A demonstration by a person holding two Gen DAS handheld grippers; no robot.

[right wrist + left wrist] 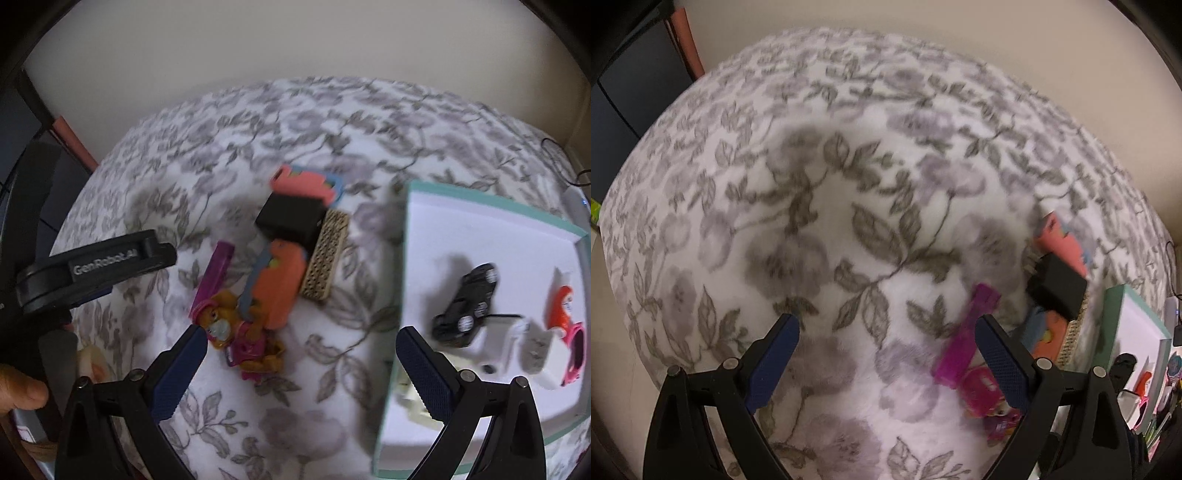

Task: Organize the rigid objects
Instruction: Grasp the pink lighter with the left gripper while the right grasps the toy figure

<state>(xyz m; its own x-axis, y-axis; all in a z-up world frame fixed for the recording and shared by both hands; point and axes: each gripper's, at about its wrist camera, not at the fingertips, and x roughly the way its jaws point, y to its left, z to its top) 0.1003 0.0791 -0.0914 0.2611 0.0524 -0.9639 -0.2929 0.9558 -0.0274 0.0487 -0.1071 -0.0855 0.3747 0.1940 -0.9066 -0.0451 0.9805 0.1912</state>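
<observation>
Several toys lie in a loose pile on a floral blanket (221,155): a purple plastic bar (214,277), a brown-and-pink toy figure (240,339), an orange-and-blue piece (277,284), a black box (291,218), a beige perforated block (327,258) and a pink piece (303,184). A white tray with a teal rim (406,258) holds a black toy car (467,306), white parts and a red-and-pink toy (565,325). My right gripper (301,347) hangs open above the blanket between pile and tray. My left gripper (886,332) is open, its right finger over the purple bar (964,332).
The other gripper's black body (103,266) and a hand (22,391) show at the left in the right wrist view. A cream wall (295,44) runs behind the bed. Dark furniture (628,92) stands at the left. Cables (569,166) lie at the far right corner.
</observation>
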